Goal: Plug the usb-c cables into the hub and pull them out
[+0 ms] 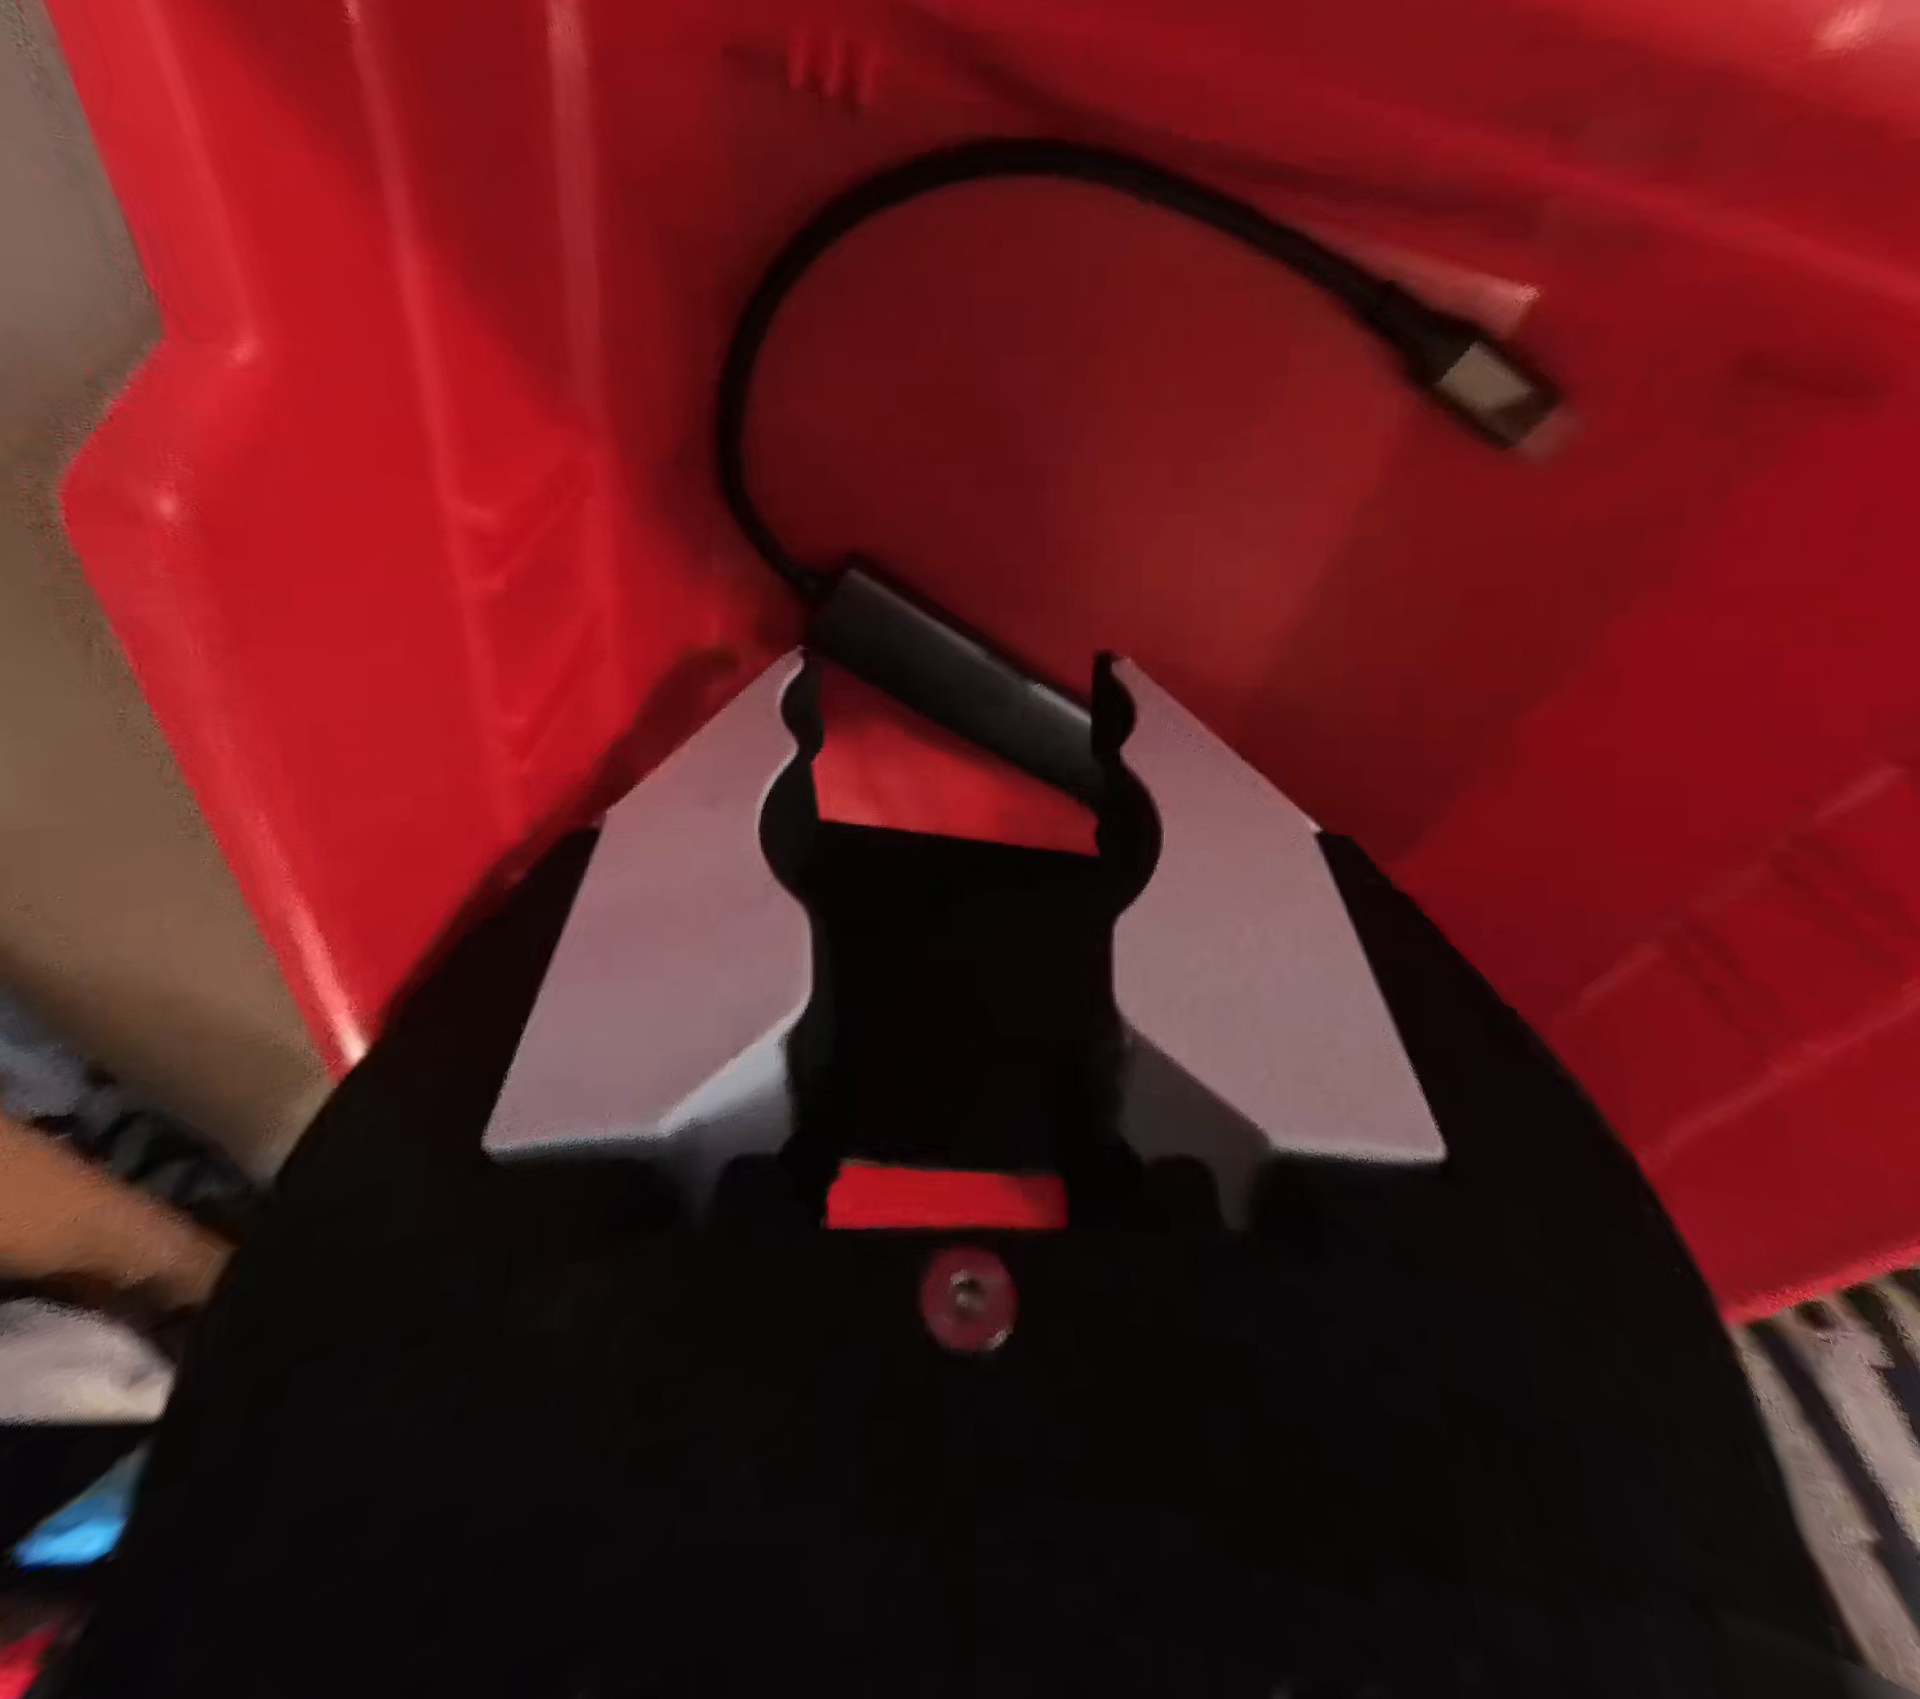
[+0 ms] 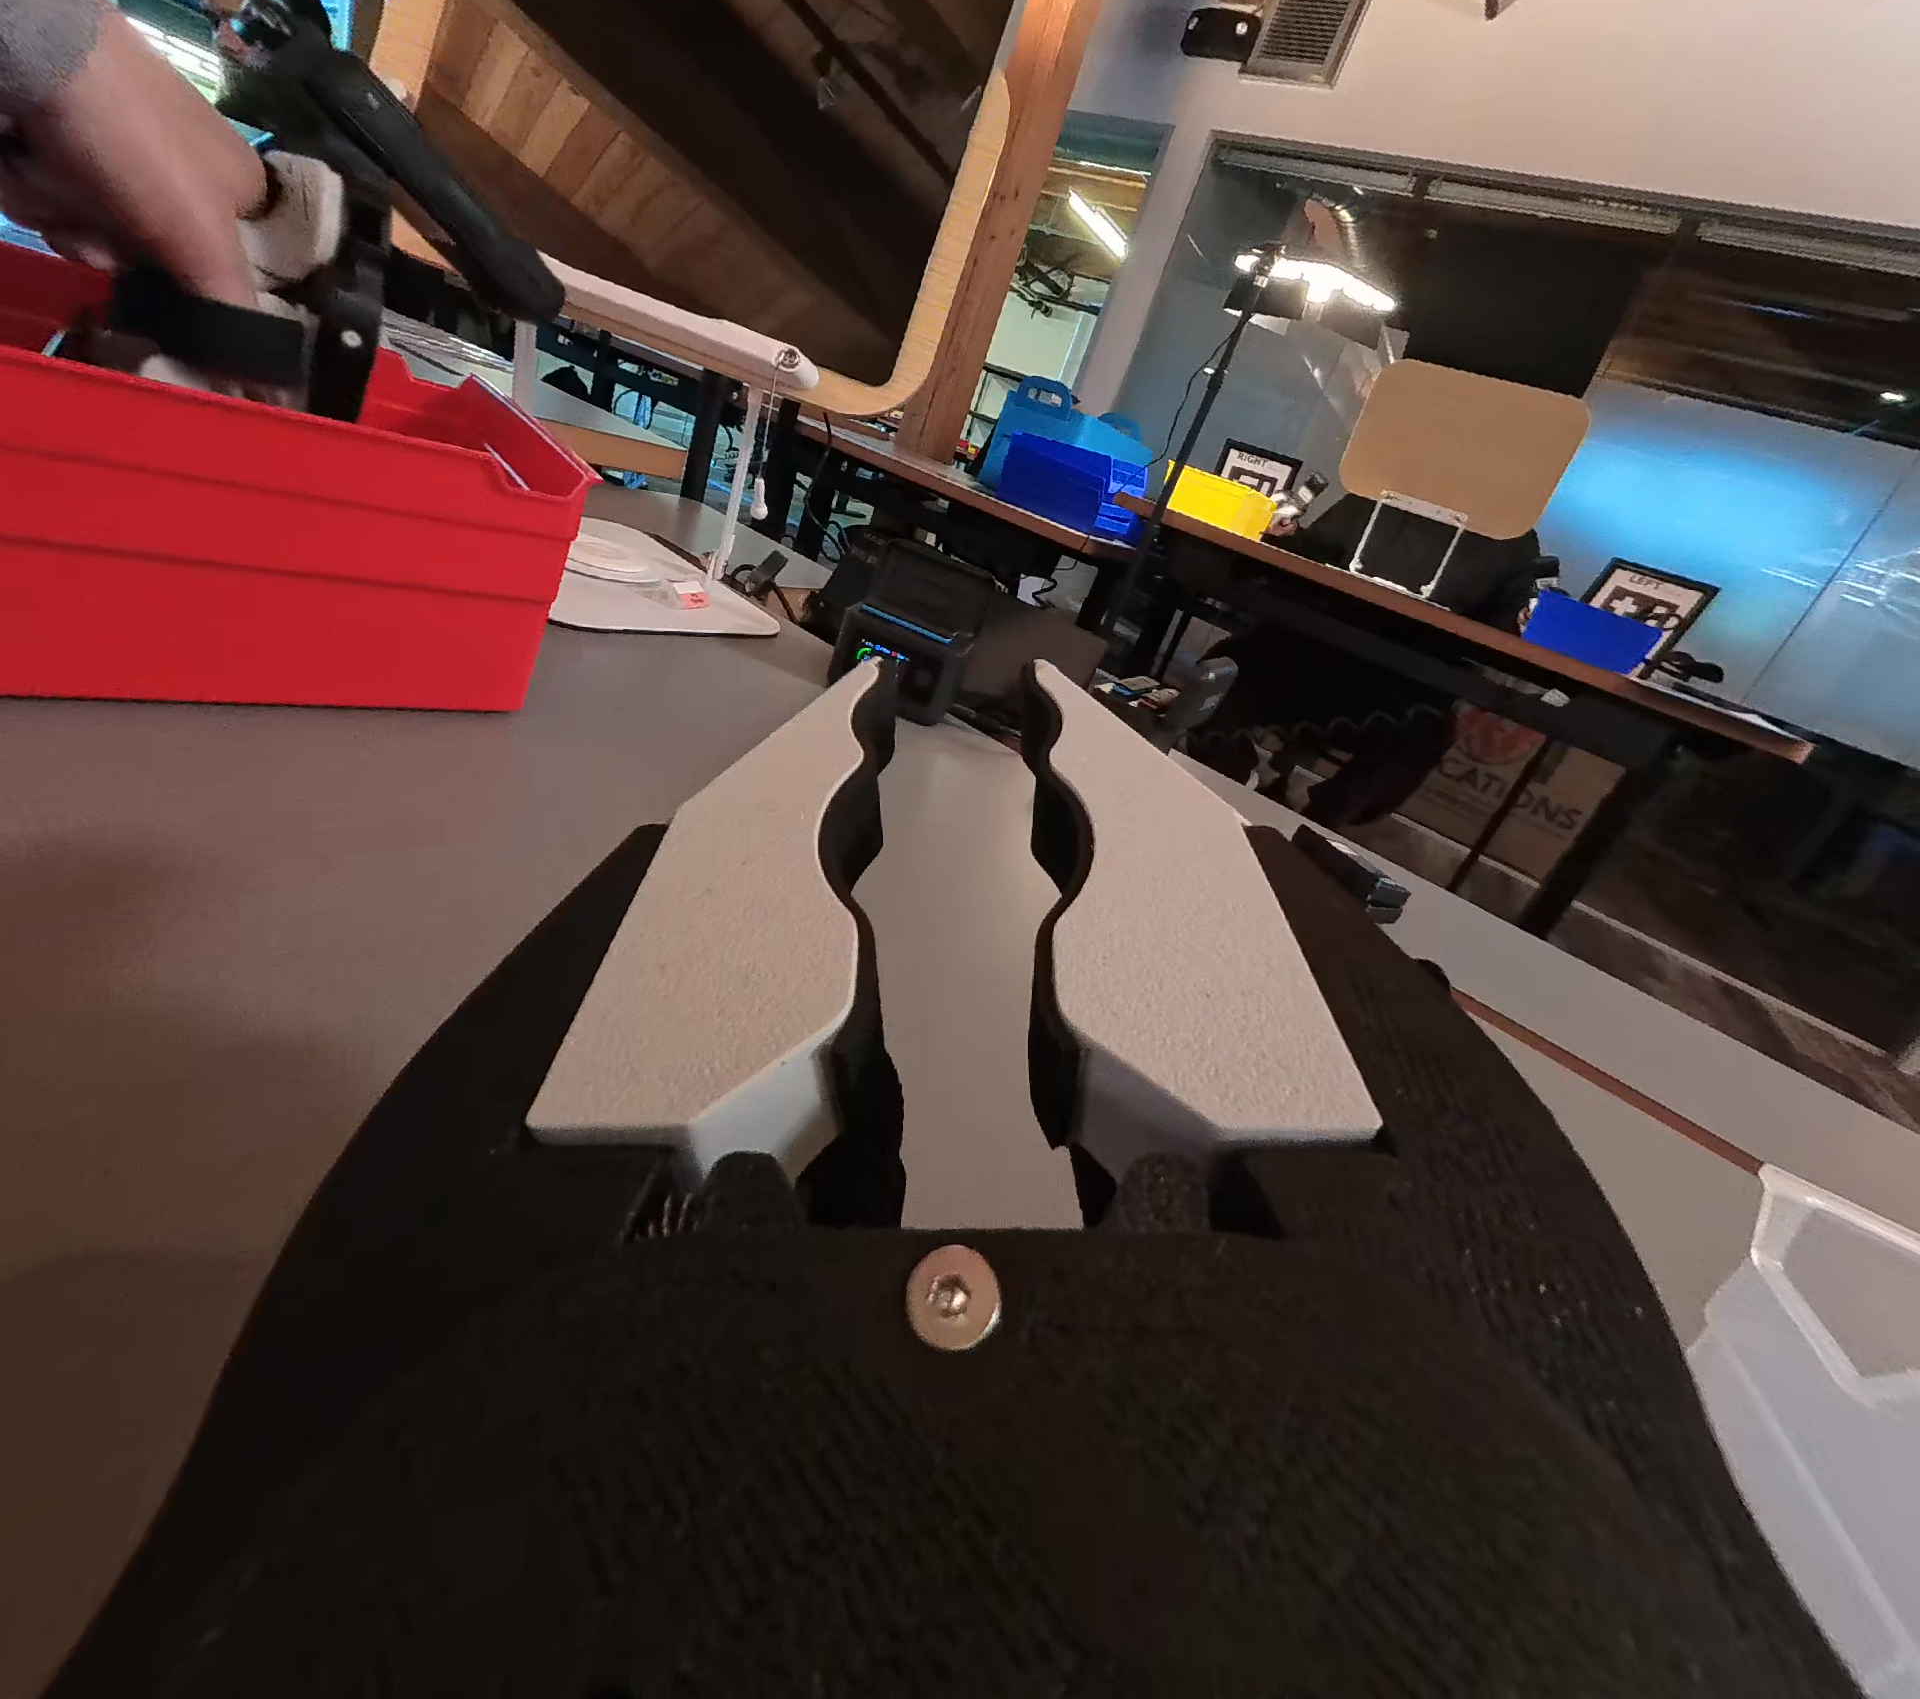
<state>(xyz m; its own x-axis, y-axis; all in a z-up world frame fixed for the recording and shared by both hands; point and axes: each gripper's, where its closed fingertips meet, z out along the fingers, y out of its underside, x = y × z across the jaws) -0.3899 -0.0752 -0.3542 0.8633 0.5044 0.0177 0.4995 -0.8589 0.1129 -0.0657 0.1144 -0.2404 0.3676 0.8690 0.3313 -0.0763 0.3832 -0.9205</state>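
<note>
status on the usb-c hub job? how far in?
Very early. Done: nothing plugged in; no cable shows attached to the hub's ports. In hand: left gripper is down in the red bin, jaws open around the hub, not yet closed. Right gripper is open and empty over the table. Left: grasp, plug, unplug.

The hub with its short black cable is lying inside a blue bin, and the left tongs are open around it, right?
Not quite: the bin is red, not blue, as the left wrist view shows. The hub with its short black cable does lie inside it, and the left tongs are open around it.
</note>
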